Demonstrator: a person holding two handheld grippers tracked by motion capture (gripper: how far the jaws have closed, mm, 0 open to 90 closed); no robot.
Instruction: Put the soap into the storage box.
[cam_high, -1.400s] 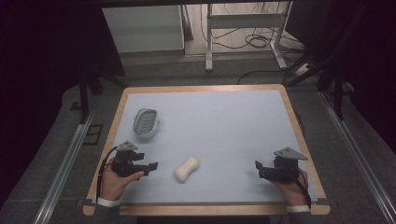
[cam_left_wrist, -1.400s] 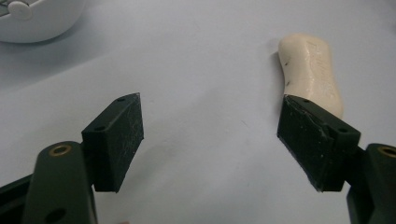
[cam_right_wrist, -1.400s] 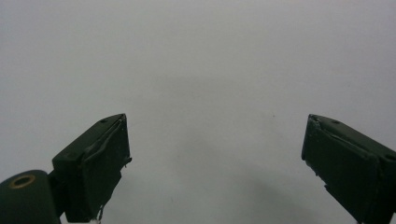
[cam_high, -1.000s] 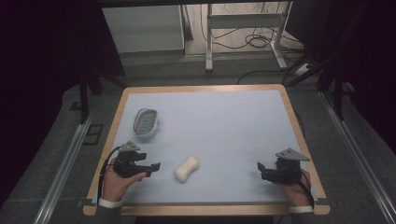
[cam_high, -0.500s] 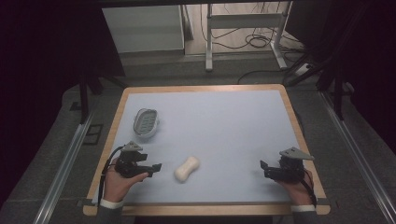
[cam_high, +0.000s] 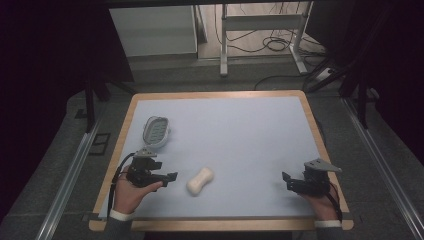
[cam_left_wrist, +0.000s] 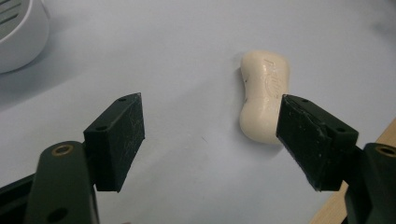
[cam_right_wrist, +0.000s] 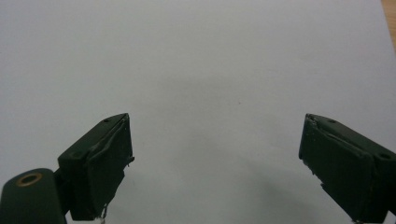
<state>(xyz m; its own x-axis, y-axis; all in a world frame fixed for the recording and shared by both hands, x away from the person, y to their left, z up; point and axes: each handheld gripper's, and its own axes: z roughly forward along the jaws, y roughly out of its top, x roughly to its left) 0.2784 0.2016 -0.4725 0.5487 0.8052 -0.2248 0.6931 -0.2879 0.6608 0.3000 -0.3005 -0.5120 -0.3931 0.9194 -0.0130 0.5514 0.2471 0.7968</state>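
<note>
A cream, waisted bar of soap (cam_high: 200, 181) lies on the pale blue mat near the front, left of centre. My left gripper (cam_high: 171, 177) is just left of it, jaws wide open and pointing at it. In the left gripper view the soap (cam_left_wrist: 263, 98) lies ahead and to the right, its near end partly behind the right jaw; nothing is between the jaws of the left gripper (cam_left_wrist: 210, 135). A white soap dish (cam_high: 155, 131) with a ribbed inside sits behind the left gripper. My right gripper (cam_high: 287, 181) rests at the front right, open over bare mat (cam_right_wrist: 210, 70).
The table (cam_high: 220, 95) has a wooden rim around the blue mat. The corner of the soap dish (cam_left_wrist: 18, 32) shows at the upper left of the left gripper view. Beyond the table are a white cabinet (cam_high: 150, 30), a metal frame and cables on the floor.
Both hands have drawn back slightly toward the table's front edge. The soap and the dish have not moved.
</note>
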